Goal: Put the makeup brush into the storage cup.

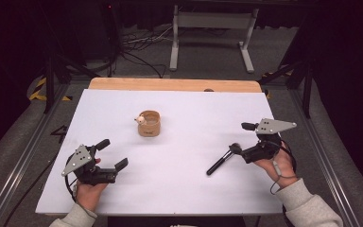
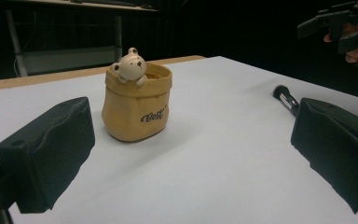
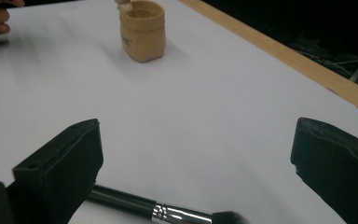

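A tan sack-shaped pot [image 1: 149, 125] with a small white bear on its rim stands upright at the middle of the white table [image 1: 194, 109]. A makeup brush [image 1: 221, 161] with a black handle and silver ferrule lies flat at the right. My right gripper [image 1: 246, 140] is open just right of the brush's bristle end. In the right gripper view the brush [image 3: 163, 212] lies low between the spread jaws of that gripper [image 3: 198, 172], with the pot [image 3: 142, 32] far ahead. My left gripper [image 1: 112, 154] is open and empty at the front left. Its view faces the pot [image 2: 137, 105] and the brush [image 2: 286, 99] beyond.
A wooden strip [image 1: 175, 84] runs along the table's far edge. Behind it on the floor stand a white metal frame [image 1: 212, 33] and loose cables [image 1: 142, 45]. Metal rails [image 1: 23, 156] flank both sides of the table.
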The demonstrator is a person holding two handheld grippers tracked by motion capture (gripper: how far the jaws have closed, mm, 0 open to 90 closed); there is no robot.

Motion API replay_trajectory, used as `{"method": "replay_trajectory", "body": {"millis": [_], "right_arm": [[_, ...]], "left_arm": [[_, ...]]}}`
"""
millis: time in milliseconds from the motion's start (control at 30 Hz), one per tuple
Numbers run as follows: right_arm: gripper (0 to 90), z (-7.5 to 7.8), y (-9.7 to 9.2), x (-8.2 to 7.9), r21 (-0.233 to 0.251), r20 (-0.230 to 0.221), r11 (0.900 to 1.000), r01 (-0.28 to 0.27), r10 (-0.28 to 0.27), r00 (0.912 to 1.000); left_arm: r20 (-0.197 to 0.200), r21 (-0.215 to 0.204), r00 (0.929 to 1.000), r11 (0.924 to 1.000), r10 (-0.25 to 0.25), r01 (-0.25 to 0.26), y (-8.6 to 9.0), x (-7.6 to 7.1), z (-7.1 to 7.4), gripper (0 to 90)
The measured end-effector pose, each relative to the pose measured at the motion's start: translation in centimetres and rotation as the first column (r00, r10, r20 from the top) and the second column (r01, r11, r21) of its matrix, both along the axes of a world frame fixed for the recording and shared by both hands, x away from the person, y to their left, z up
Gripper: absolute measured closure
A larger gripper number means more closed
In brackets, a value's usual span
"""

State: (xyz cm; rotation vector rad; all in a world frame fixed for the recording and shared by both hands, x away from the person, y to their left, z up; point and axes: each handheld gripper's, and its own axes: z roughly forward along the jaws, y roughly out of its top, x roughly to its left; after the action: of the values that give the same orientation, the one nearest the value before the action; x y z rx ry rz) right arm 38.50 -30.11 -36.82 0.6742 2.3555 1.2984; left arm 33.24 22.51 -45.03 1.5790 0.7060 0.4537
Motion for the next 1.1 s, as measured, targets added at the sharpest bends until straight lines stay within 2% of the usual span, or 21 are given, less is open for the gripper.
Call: {"method": "replay_trajectory", "body": {"millis": [300,467,533,733,900,933,967,1000,1067,1100], "right_arm": [[2.2,0.8,0.7,0.9,-0.114,-0.041,0.9925,-0.046,0.042,0.9983],[3.1,0.9,1.0,1.3,-0.148,-0.070,0.9866,-0.070,0.060,0.9958],[3.6,1.0,1.3,1.6,-0.184,-0.101,0.9788,-0.091,0.073,0.9922],[4.3,1.2,1.8,2.0,-0.217,-0.114,0.9700,-0.109,0.085,0.9898],[5.0,1.5,2.1,2.5,-0.256,-0.140,0.9567,-0.138,0.105,0.9846],[5.0,1.5,2.1,2.5,-0.256,-0.140,0.9567,-0.138,0.105,0.9846],[5.0,1.5,2.2,2.7,-0.271,-0.148,0.9511,-0.148,0.110,0.9828],[5.0,1.5,2.2,2.7,-0.271,-0.148,0.9511,-0.148,0.110,0.9828],[5.0,1.5,2.4,3.0,-0.289,-0.164,0.9434,-0.163,0.119,0.9793],[5.0,1.5,2.4,3.0,-0.289,-0.164,0.9434,-0.163,0.119,0.9793]], "left_arm": [[-0.001,-0.006,1.0000,1.0000,-0.008,0.008,0.0,0.0,0.0,0.0],[-0.001,-0.003,1.0000,1.0000,-0.009,0.009,0.0,0.0,0.0,0.1],[-0.001,-0.002,1.0000,1.0000,-0.009,0.009,0.0,0.0,0.0,0.1],[-0.006,0.005,0.9999,0.9999,-0.009,0.009,0.0,-0.1,-0.1,0.1],[-0.008,0.003,0.9999,0.9999,-0.010,0.010,0.0,-0.1,-0.1,0.2],[-0.008,0.004,0.9999,1.0000,-0.009,0.009,0.0,-0.1,-0.1,0.2],[-0.008,0.005,0.9999,0.9999,-0.009,0.009,0.0,-0.1,-0.1,0.2],[-0.008,0.005,0.9999,1.0000,-0.009,0.009,0.0,-0.1,-0.1,0.2],[-0.009,0.003,0.9999,1.0000,-0.009,0.009,0.0,-0.1,-0.1,0.2],[-0.012,0.006,0.9999,0.9999,-0.011,0.011,0.0,-0.1,0.0,0.2]]}}
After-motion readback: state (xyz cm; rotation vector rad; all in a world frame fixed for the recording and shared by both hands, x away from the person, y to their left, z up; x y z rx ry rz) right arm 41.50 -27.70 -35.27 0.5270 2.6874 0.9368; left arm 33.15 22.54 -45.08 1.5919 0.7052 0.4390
